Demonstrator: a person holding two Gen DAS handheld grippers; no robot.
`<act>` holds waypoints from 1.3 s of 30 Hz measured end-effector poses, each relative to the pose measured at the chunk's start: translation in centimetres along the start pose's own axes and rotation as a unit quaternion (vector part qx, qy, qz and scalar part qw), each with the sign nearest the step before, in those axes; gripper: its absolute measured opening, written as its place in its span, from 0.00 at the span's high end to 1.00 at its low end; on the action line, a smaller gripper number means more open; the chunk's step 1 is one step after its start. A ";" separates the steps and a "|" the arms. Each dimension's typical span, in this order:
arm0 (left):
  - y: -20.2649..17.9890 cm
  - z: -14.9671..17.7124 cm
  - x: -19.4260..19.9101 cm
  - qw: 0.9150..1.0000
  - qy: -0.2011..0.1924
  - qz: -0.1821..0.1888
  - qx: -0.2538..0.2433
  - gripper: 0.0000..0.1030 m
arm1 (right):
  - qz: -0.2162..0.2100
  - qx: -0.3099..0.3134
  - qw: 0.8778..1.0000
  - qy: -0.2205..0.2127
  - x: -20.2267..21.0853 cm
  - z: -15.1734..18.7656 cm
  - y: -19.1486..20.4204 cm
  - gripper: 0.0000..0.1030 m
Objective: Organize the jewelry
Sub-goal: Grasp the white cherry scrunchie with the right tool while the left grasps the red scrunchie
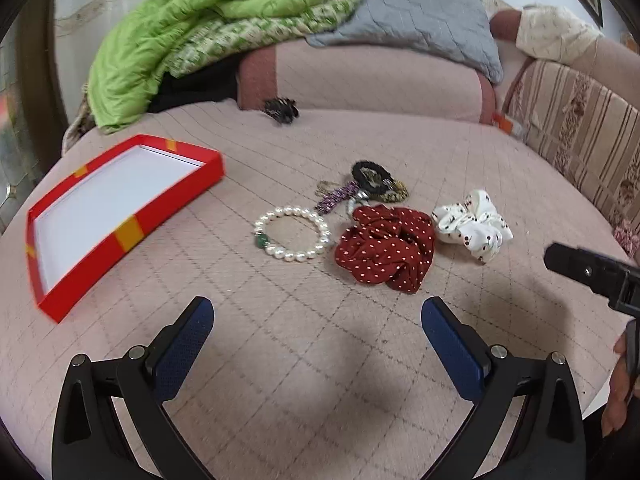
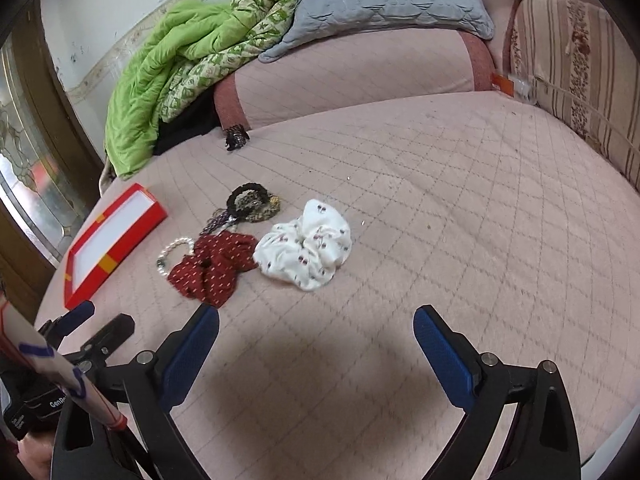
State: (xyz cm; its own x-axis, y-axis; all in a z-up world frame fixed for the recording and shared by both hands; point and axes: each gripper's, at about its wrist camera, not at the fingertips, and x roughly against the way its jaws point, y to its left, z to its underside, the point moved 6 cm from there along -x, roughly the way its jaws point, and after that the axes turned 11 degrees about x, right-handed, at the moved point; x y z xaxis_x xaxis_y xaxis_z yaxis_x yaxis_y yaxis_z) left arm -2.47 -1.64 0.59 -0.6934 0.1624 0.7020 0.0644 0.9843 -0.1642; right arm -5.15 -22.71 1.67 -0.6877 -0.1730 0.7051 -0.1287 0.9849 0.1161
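A pearl bracelet (image 1: pixel 294 234) with a green bead lies on the pink quilted bed, beside a red dotted scrunchie (image 1: pixel 386 252) and a white patterned scrunchie (image 1: pixel 474 226). Behind them lie a black hair tie (image 1: pixel 370 174), a leopard hair band (image 1: pixel 394 194) and a purple beaded piece (image 1: pixel 336 198). An open red box (image 1: pixel 120 212) with a white inside sits to the left. My left gripper (image 1: pixel 316 320) is open and empty, short of the bracelet. My right gripper (image 2: pixel 316 332) is open and empty, short of the white scrunchie (image 2: pixel 306 250) and red scrunchie (image 2: pixel 214 266).
A dark hair claw (image 1: pixel 282 109) lies by the pink bolster (image 1: pixel 380 76). A green blanket (image 1: pixel 192 32) and a grey pillow (image 1: pixel 420 16) are piled at the back. A striped cushion (image 1: pixel 580 132) lines the right side. The red box also shows in the right wrist view (image 2: pixel 112 240).
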 end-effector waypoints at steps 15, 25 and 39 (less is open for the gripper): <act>2.7 -0.2 -0.9 0.999 0.024 -0.010 0.026 0.00 | 0.007 0.068 0.997 0.047 -7.4 -3.3 1.6 0.03; 1.7 -0.7 -2.0 0.999 0.029 0.002 0.025 0.00 | 0.008 0.059 0.994 0.094 -10.2 -2.8 0.6 0.38; -4.0 -2.9 -6.3 0.999 0.014 0.016 -0.033 0.00 | 0.024 0.026 0.996 0.086 -8.9 -2.7 -1.9 0.74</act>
State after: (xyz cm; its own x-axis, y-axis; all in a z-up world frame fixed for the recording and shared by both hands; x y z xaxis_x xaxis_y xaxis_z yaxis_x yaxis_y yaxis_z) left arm 3.78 -6.38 -1.18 -0.6695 0.1951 0.7167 0.1341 0.9808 -0.1418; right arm 3.11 -23.06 -2.92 -0.5620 -0.1170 0.8188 -0.1380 0.9893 0.0466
